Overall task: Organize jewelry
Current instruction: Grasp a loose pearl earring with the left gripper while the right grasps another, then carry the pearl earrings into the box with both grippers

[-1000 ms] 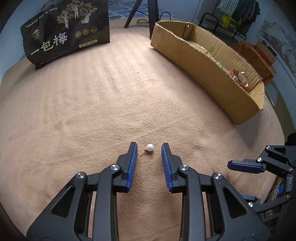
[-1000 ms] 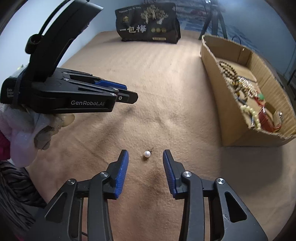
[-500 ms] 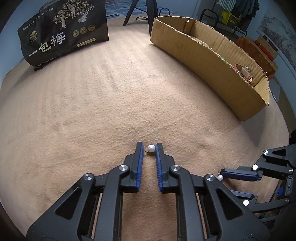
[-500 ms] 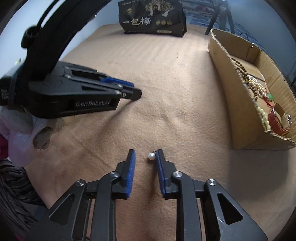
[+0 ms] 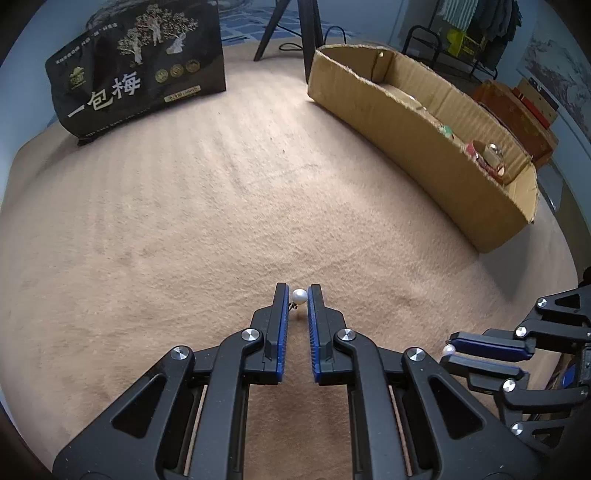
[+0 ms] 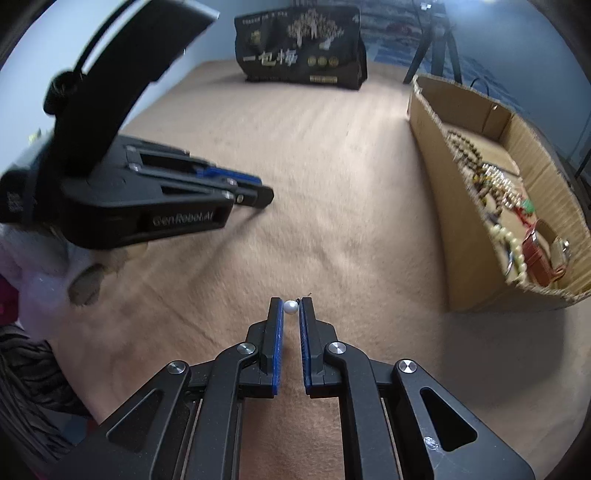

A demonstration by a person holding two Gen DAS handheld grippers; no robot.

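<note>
My left gripper [image 5: 297,295] is shut on a white pearl earring [image 5: 299,296], pinched at the blue fingertips just above the tan cloth. My right gripper [image 6: 291,307] is shut on a second white pearl earring [image 6: 290,307], also at the fingertips; that pearl also shows at the right gripper's tip in the left wrist view [image 5: 447,350]. A long open cardboard box [image 6: 465,236] on the right holds bead strands, a pale bead bracelet, a red strap and a watch. In the right wrist view the left gripper's body [image 6: 147,206] is at the left.
A black bag with white Chinese characters [image 5: 136,74] stands at the back left. Black tripod legs [image 5: 295,33] stand behind the box. The tan cloth [image 5: 221,203] covers the table. Red and brown boxes [image 5: 517,110] lie beyond the cardboard box.
Both grippers went from wide open around a pearl earring each to shut on it. Both have lifted slightly, and the cardboard box has shifted in both views.
</note>
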